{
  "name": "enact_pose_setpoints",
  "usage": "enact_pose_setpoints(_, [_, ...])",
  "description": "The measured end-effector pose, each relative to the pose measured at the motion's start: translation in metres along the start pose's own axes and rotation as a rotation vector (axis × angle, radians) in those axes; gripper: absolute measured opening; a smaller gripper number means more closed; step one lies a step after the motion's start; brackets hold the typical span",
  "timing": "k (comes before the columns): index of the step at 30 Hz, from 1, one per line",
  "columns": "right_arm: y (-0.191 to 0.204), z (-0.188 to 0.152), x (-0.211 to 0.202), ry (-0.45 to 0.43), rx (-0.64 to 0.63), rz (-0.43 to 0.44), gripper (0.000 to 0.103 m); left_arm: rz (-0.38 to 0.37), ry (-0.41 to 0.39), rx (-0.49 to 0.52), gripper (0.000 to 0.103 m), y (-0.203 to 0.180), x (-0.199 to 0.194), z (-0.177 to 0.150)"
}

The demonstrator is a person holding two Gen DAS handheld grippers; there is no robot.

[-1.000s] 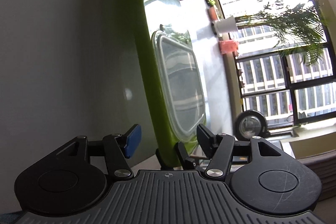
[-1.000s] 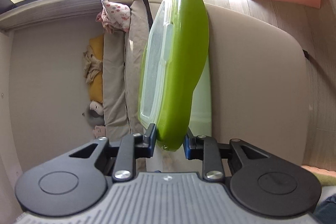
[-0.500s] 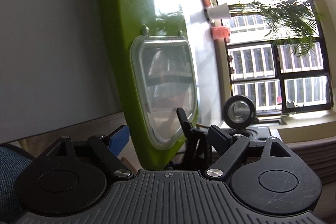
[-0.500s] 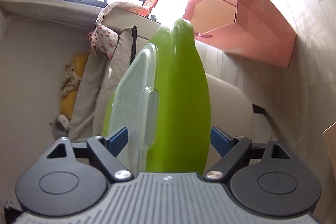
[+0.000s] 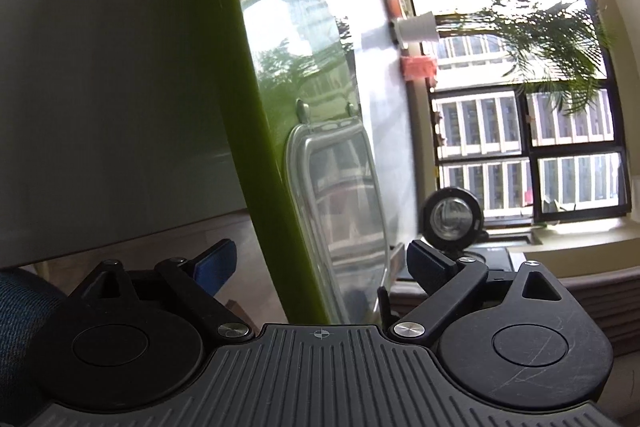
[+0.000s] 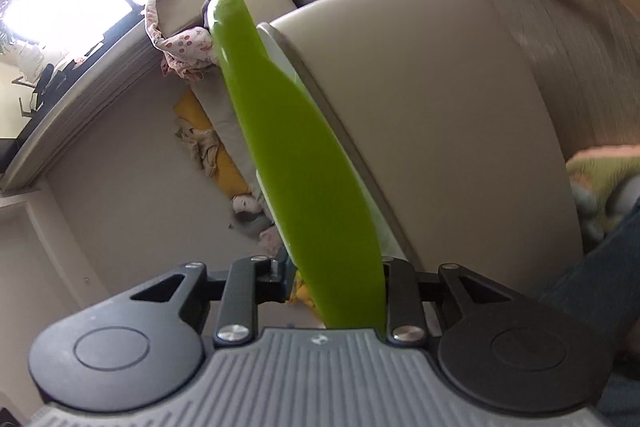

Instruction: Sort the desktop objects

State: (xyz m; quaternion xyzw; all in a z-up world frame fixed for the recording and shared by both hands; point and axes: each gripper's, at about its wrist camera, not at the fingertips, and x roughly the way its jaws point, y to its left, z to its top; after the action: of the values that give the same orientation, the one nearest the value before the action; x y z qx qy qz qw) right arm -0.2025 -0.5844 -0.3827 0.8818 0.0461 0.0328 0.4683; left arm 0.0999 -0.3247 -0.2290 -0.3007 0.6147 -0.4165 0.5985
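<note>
Spreading wider than a second ago, the left gripper [image 5: 320, 267] straddles but no longer clamps the glossy green plastic tray [image 5: 256, 99] carrying a clear lidded container [image 5: 336, 195]; the right gripper [image 6: 336, 279] closes onto its rim, tilted off the surface. Stiff, slippery; rim grips suit.

Left gripper [image 5: 320, 263] jaws opening, pads clear of the green tray [image 5: 256, 115] standing edge-on between them; clear plastic lid [image 5: 336, 211] lies against the tray's face. Window [image 5: 528, 147], palm plant [image 5: 552, 43] behind.
</note>
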Motion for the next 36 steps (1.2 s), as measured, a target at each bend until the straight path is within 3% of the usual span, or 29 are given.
enact_pose_setpoints(3, [0.009, 0.0, -0.01, 0.048, -0.091, -0.078, 0.027, 0.021, 0.004, -0.009, 0.097, 0.0, 0.016, 0.007])
enact_pose_setpoints(7, [0.008, 0.006, -0.003, 0.139, -0.083, -0.124, 0.028, 0.066, -0.043, -0.01, 0.098, -0.008, 0.024, 0.01])
enact_pose_setpoints(8, [0.008, 0.007, 0.0, 0.156, -0.091, -0.143, 0.029, 0.094, -0.058, -0.004, 0.094, -0.01, 0.024, 0.01])
enact_pose_setpoints(11, [0.007, 0.011, 0.014, 0.17, -0.127, -0.182, 0.033, 0.195, -0.08, 0.062, 0.052, -0.014, 0.021, 0.013])
enact_pose_setpoints(19, [0.011, 0.012, 0.045, 0.164, -0.274, -0.192, 0.035, 0.171, -0.121, -0.026, 0.046, -0.003, -0.002, 0.023])
enact_pose_setpoints(20, [0.012, 0.01, 0.048, 0.149, -0.299, -0.196, 0.04, 0.161, -0.12, -0.054, 0.045, 0.0, -0.003, 0.023])
enact_pose_setpoints(22, [0.018, 0.001, 0.048, 0.074, -0.382, -0.239, 0.061, 0.156, -0.115, -0.088, 0.045, 0.005, -0.002, 0.023])
enact_pose_setpoints(24, [0.026, -0.017, 0.039, -0.068, -0.486, -0.298, 0.103, 0.159, -0.112, -0.095, 0.047, 0.009, -0.001, 0.021])
enact_pose_setpoints(27, [0.023, -0.049, 0.03, -0.16, -0.511, -0.318, 0.103, 0.171, -0.104, -0.102, 0.047, 0.015, 0.001, 0.017])
enact_pose_setpoints(31, [0.004, -0.072, 0.031, -0.247, -0.398, -0.285, 0.097, 0.15, -0.097, -0.122, 0.048, 0.018, 0.004, 0.01])
enact_pose_setpoints(34, [-0.01, -0.079, 0.044, -0.33, -0.334, -0.276, 0.081, 0.144, -0.09, -0.11, 0.048, 0.019, 0.003, 0.007])
enact_pose_setpoints(36, [-0.019, -0.075, 0.049, -0.323, -0.267, -0.191, 0.056, 0.123, -0.091, -0.113, 0.049, 0.02, 0.0, 0.007])
